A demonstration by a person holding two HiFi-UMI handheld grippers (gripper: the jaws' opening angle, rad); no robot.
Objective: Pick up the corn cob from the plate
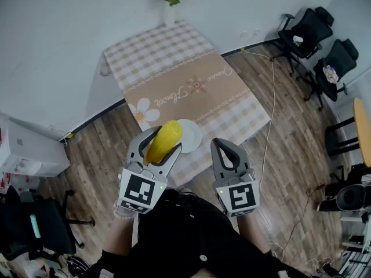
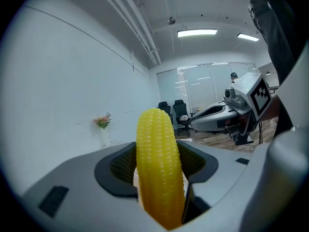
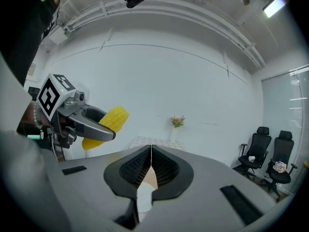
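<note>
A rectangular worktop (image 1: 174, 80) draped in a checked and beige flower-print cloth stands against a white wall, seen from above over wood-plank flooring (image 1: 290, 155).

The left hand-held gripper (image 1: 162, 142), grey with a black-and-white marker cube, is clamped on a yellow, knobbly corn cob (image 2: 158, 158). The matching right hand-held gripper (image 1: 220, 146) is beside it with its ribbed black pads pressed together and nothing between them.

A round white plate (image 1: 192, 136) lies near the worktop's near edge. The cob is held in the air, clear of that plate. In the head view it covers the plate's left rim.

The cob's long axis runs along the left jaws. Its rounded tip points forward, past the fingertips and away from the person, toward the worktop. From the right gripper view the cob sticks out on both sides of the left jaws, tilted, with its higher end toward the wall.

A white vase of pink flowers (image 1: 170, 4) stands at the worktop's far edge.

The cob's rear end is cut off by the lower edge of the left gripper view, and the pads hide its flanks. The person's dark clothing fills the bottom of the head view and hides both hands.
</note>
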